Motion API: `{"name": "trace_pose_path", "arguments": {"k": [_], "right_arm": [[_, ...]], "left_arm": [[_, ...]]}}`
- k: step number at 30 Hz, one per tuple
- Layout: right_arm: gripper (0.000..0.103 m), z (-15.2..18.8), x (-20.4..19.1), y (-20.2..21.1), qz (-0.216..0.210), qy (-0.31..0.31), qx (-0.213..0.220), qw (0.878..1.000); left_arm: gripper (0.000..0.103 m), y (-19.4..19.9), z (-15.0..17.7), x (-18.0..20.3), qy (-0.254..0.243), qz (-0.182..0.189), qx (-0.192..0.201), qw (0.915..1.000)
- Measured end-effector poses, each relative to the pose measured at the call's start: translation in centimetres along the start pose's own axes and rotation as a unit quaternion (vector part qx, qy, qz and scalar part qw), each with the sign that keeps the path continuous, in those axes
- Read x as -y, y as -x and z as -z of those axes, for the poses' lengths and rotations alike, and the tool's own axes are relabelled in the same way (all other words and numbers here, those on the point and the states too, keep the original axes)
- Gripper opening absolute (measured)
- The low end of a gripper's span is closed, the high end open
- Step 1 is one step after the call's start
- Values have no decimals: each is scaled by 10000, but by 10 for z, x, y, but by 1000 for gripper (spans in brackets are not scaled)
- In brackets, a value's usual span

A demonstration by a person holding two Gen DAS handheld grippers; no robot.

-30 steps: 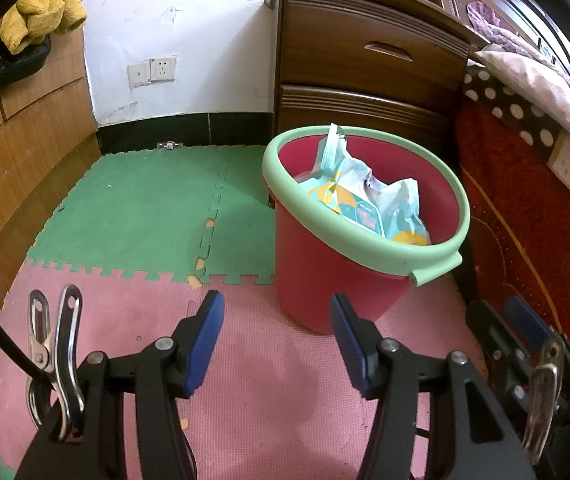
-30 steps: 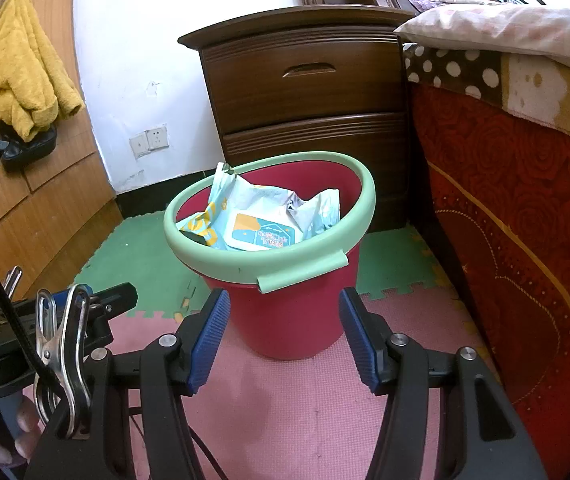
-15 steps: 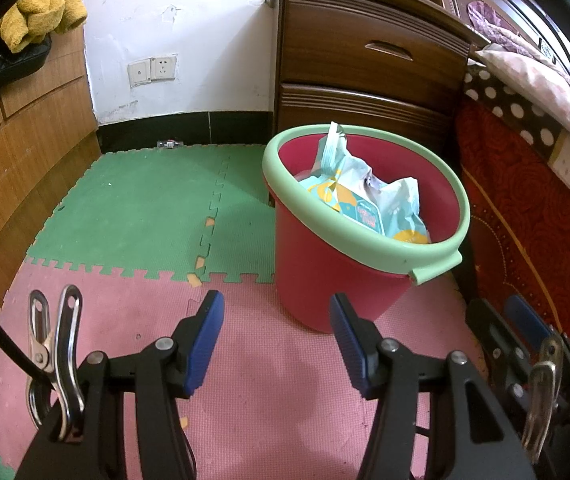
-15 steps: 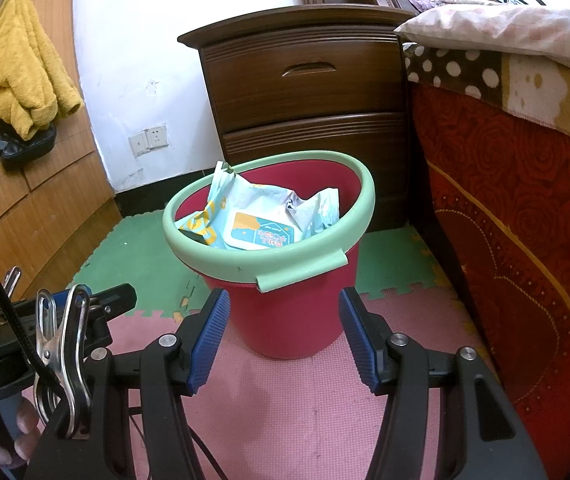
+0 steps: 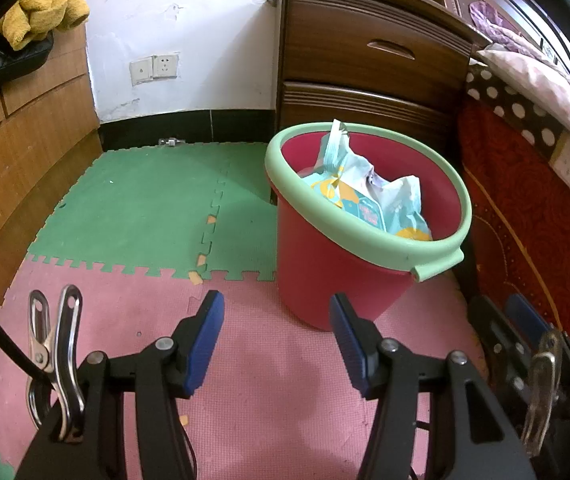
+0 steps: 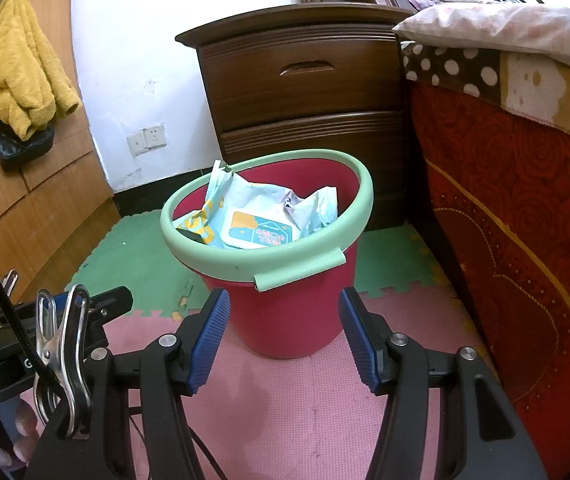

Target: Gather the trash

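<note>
The red plastic bucket with a pale green rim band [image 6: 285, 312] stands upright on the pink foam floor mat [image 5: 265, 400], just in front of the dark wooden two-drawer nightstand [image 6: 305, 92] and beside the red-covered bed [image 6: 525, 240]. It looks stiff and fairly light; its smooth, rounded wall is too wide for the jaws and likely slippery, so the thick green rim [image 5: 365, 236], or the small tab jutting from its near side, seems the surer place to take hold. Inside lies the crumpled pale blue and white plastic wrapper with a printed label [image 6: 261, 228], one corner poking above the rim; it should be very light, soft and crinkly, and would probably yield under the pads, so a pinch on a raised fold would serve best. The left gripper [image 5: 277, 340] hangs over the mat short of the bucket, jaws well apart and holding nothing. The right gripper [image 6: 285, 336] faces the bucket's near wall, likewise spread and empty.
</note>
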State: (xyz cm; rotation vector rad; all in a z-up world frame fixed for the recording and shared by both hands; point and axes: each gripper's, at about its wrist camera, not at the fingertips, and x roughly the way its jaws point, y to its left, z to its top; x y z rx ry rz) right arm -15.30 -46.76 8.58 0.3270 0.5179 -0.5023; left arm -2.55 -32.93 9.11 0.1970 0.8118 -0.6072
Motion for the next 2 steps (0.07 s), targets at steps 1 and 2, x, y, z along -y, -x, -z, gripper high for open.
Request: {"name": "trace_pose_path", "arguments": {"k": [1,2], "right_arm": [[58,1,0,0,21,8,3,10000],[58,2,0,0,52,24,10,10000]], "left_arm": [[58,1,-1,0,3,13,-7,10000],[58,1,-1,-1,7,19,-18,10000]]}}
